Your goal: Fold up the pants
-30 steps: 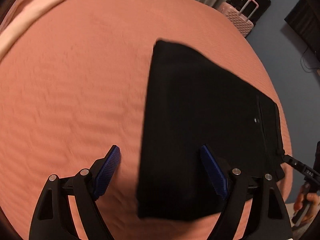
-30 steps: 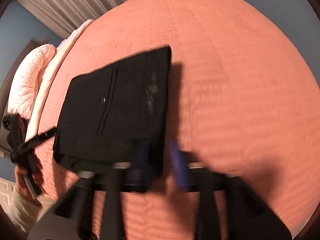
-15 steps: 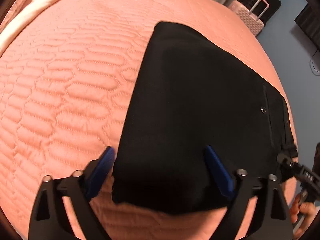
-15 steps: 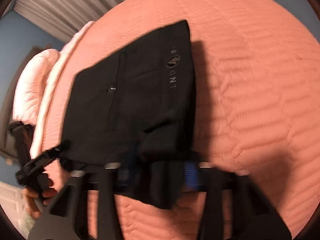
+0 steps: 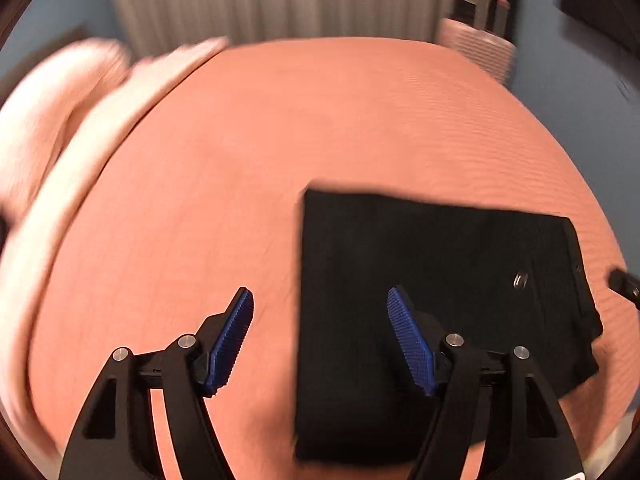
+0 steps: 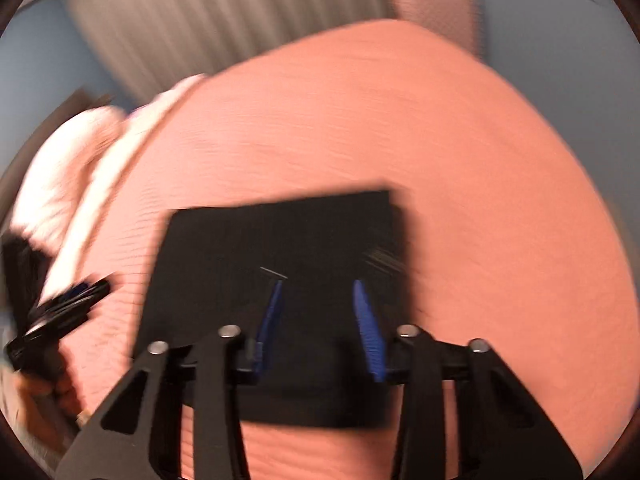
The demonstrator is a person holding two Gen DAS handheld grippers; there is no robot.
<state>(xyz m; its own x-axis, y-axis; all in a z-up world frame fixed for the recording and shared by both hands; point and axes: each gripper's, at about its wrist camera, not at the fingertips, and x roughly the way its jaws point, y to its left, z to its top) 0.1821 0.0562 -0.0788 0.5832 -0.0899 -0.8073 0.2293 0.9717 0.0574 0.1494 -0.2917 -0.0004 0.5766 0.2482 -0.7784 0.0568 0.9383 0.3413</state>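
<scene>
Two claws hang above the bed (image 5: 280,140), and neither one is pinching anything. The left claw (image 5: 320,336) has its blue pads spread wide, one pad over bare coral bedspread and the other over the black pants (image 5: 432,280). The right claw (image 6: 318,320) is also spread, though less widely, with both pads over the dark cloth. Whether either touches the fabric cannot be told through the motion blur.

The pants lie on the near part of the bed as a compact, nearly square black packet, with a small metal button (image 5: 519,280) showing near one side. Pillows (image 5: 52,128) sit at the far left, a pink suitcase (image 5: 478,50) stands beyond the bed, and a curtain (image 5: 260,0) hangs behind.

Judging by the tidy shape, the folding looks close to finished. The risk now is disturbance: a pad brushing the top layer while the claws move quickly could drag it and open the fold. The packet also lies close to the bed's near edge, so a nudge could send it sliding off.
</scene>
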